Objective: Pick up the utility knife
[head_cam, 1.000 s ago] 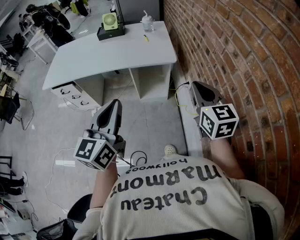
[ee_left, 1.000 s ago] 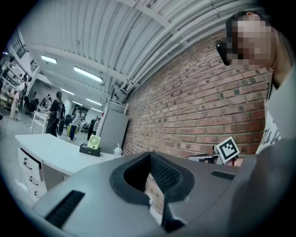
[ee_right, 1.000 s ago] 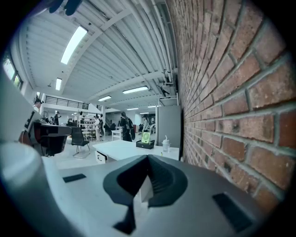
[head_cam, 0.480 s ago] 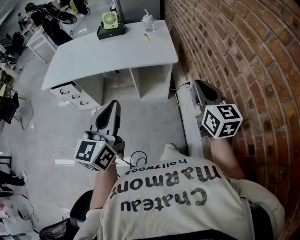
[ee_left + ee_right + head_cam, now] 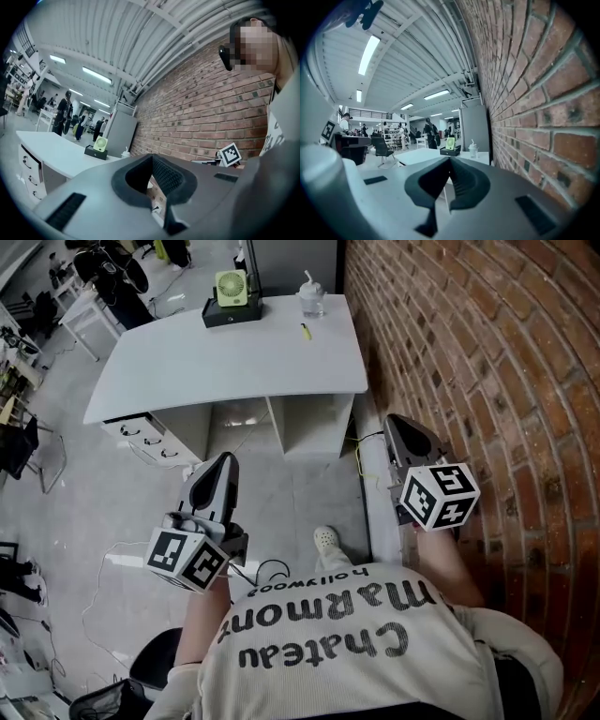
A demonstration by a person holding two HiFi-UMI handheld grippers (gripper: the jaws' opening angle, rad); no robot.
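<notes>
The utility knife (image 5: 306, 331) is a small yellow stick lying on the far right part of the white desk (image 5: 216, 371), just in front of a lidded cup (image 5: 312, 302). My left gripper (image 5: 223, 457) hangs over the floor short of the desk, shut and empty. Close to the brick wall my right gripper (image 5: 398, 420) is also shut with nothing in it. Both point level toward the desk. In the gripper views the jaws meet in a closed seam, and the knife cannot be made out there.
A green fan (image 5: 231, 287) on a black box stands at the desk's back edge. Drawers (image 5: 141, 432) sit under its left side. The brick wall (image 5: 487, 362) runs along the right. A cable (image 5: 272, 570) and my shoe (image 5: 326, 540) are on the floor.
The desk has slid lower and nearer in the head view as I stepped toward it. Both grippers moved forward with me and stayed shut.
</notes>
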